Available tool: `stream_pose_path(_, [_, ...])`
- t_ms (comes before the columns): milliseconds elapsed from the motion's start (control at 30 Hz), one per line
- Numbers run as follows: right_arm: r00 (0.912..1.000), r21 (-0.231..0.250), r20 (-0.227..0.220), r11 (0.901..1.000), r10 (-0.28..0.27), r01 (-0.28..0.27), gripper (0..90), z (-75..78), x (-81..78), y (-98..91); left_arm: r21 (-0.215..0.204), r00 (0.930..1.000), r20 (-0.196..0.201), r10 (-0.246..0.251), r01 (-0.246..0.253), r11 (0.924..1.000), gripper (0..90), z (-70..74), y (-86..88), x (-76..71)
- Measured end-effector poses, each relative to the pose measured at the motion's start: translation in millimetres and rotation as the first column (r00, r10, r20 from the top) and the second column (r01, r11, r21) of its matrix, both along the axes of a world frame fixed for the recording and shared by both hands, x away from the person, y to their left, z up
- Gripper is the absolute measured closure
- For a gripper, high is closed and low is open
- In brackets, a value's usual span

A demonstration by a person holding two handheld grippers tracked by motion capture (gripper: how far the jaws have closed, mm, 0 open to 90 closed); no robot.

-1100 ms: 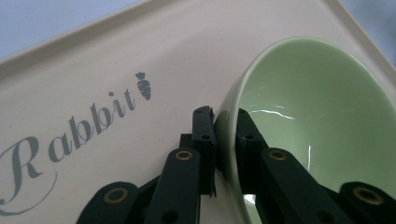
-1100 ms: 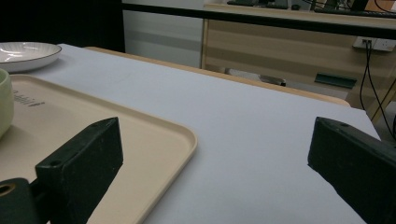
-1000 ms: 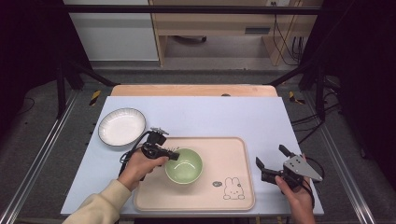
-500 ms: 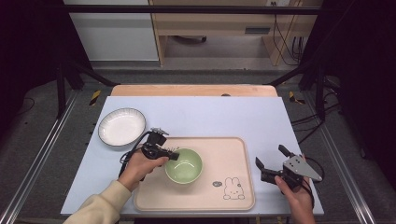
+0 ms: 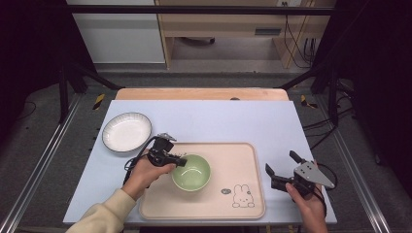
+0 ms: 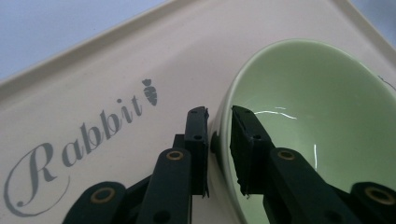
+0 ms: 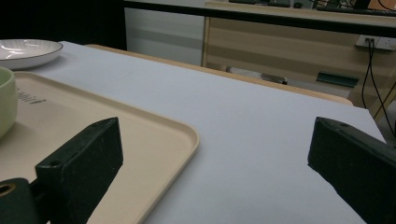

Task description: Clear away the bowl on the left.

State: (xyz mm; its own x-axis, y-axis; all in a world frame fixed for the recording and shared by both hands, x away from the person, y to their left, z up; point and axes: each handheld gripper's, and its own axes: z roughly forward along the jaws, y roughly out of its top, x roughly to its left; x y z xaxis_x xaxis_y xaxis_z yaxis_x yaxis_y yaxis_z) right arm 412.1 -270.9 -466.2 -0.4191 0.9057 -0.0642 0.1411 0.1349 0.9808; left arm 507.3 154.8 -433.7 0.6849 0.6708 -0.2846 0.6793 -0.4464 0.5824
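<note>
Green glazed ceramic bowl [image 5: 191,172] stands upright on the left half of the beige rectangular plastic tray [image 5: 243,155], and its left rim sits between the jaws of the left gripper [image 5: 182,161]. In the left gripper view those two black jaws straddle the bowl's wall [image 6: 299,121], one outside against the tray side and one inside the hollow; they have just been opening, and a thin gap shows between the pads and the wall, so the pinch is loosened rather than pressing. The left hand [image 5: 145,171], in a cream sleeve, comes in from the near left and holds that gripper at the tray's left edge. Beside the outer jaw, grey lettering reading "Rabbit" with a small carrot mark [image 6: 150,91] is printed on the tray floor.

Well apart, at the near right of the table, the right gripper [image 5: 282,169] rests in the right hand [image 5: 307,201] just beyond the tray's right edge, its jaws spread wide with nothing between them. In the right gripper view they frame the tray's rounded corner [image 7: 182,135] and the bare pale blue table sheet [image 7: 252,121].

A rabbit drawing [image 5: 243,196] marks the tray's near right corner. A white ribbed plate with a dark rim [image 5: 127,132] lies on the table to the far left of the tray, apart from it.
</note>
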Motion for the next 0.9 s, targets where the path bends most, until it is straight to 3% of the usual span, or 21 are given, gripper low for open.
stream_pose_path(367, [1.0000,-0.001,0.000,1.0000,-0.001,0.001,3.4,-0.2,0.2,-0.7,0.019,0.9989,0.031,0.034,-0.035,0.9992,65.5,0.1,1.8,0.1])
stream_pose_path(633, [1.0000,-0.001,-0.002,1.0000,0.000,0.000,3.4,-0.3,0.2,-0.1,0.043,0.9954,0.093,0.022,-0.026,0.9987,47.1,-0.3,3.0,-4.1])
stream_pose_path(767, [1.0000,-0.002,0.000,1.0000,0.002,-0.002,3.3,-0.7,0.6,0.5,0.042,0.9884,0.151,0.020,-0.027,0.9987,40.3,0.3,4.6,-6.0])
stream_pose_path(900, [1.0000,-0.002,-0.001,1.0000,0.002,-0.002,3.4,-0.8,0.5,0.3,0.011,0.9856,0.168,0.024,-0.026,0.9996,31.9,1.1,7.2,-5.7])
